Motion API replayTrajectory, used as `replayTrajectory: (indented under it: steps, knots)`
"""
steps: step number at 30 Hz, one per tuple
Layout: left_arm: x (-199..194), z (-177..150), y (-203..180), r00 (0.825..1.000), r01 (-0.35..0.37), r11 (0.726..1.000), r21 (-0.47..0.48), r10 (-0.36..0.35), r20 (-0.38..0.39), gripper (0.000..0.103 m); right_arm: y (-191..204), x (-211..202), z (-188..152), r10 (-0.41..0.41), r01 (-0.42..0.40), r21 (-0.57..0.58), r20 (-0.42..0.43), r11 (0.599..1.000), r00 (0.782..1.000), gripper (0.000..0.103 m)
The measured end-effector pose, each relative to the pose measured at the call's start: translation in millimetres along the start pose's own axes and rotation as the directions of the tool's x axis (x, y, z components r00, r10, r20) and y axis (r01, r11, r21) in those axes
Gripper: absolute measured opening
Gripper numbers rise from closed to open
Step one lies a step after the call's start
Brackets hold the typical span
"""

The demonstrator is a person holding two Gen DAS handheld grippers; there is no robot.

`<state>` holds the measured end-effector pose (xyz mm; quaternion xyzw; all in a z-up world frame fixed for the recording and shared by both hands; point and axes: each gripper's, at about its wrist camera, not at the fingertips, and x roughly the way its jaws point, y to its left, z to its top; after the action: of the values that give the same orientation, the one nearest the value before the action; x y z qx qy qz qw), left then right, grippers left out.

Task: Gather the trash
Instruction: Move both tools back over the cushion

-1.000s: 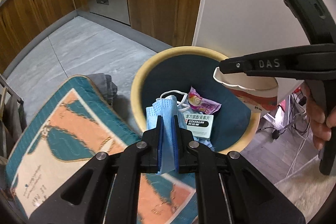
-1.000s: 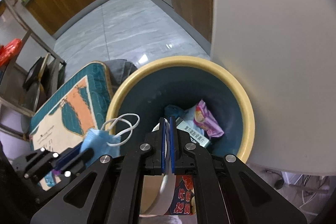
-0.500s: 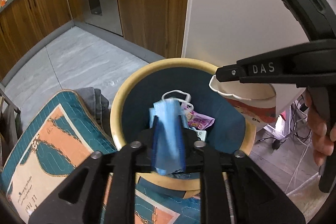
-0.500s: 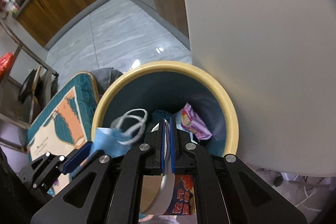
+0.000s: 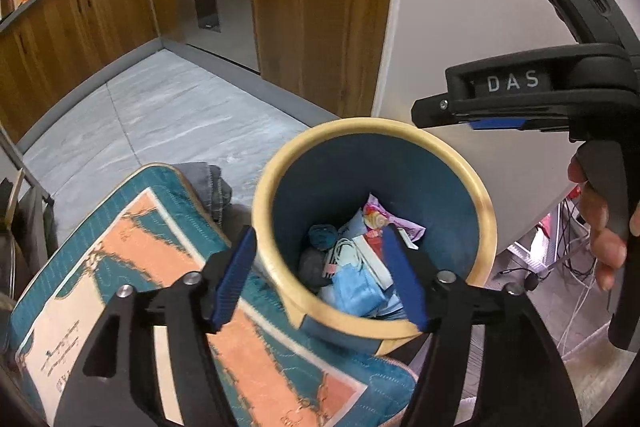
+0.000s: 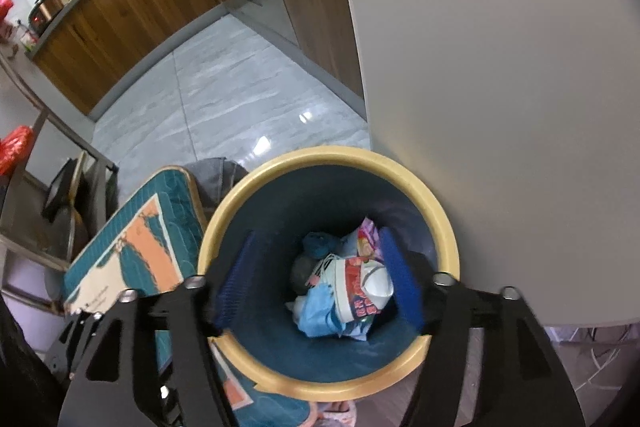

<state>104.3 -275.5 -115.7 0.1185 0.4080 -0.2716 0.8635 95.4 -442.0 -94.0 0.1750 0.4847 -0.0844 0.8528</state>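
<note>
Blue mask (image 5: 354, 287), paper cup (image 6: 360, 287) in bin (image 6: 444, 227)

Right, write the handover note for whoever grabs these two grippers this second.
Left gripper: jaws just opened, nothing between them, over the bin's near rim.
Right gripper: jaws just opened, empty, above the bin mouth.
Bin: yellow rim, blue inside, on the floor beside a patterned cushion.
Done: blue face mask and paper cup lie inside on top of a snack wrapper and other trash.
Left: no loose trash shows in either view; look around for more.
</note>
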Motion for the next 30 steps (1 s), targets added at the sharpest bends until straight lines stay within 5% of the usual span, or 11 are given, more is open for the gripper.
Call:
replayTrajectory:
  steps: [13,30]
  knots:
    - [-50,-15,30,0.995,-0.076,0.997,-0.013,0.077,0.062,0.095,40,-21,-3,0.004,-0.001,-0.057,0.051,0.998,0.999,0.094]
    - [-96,-45,85,0.981,-0.184,0.980,-0.071,0.188,0.057,0.097,118,-23,-21,0.029,-0.019,-0.190,0.052,0.982,0.998,0.095]
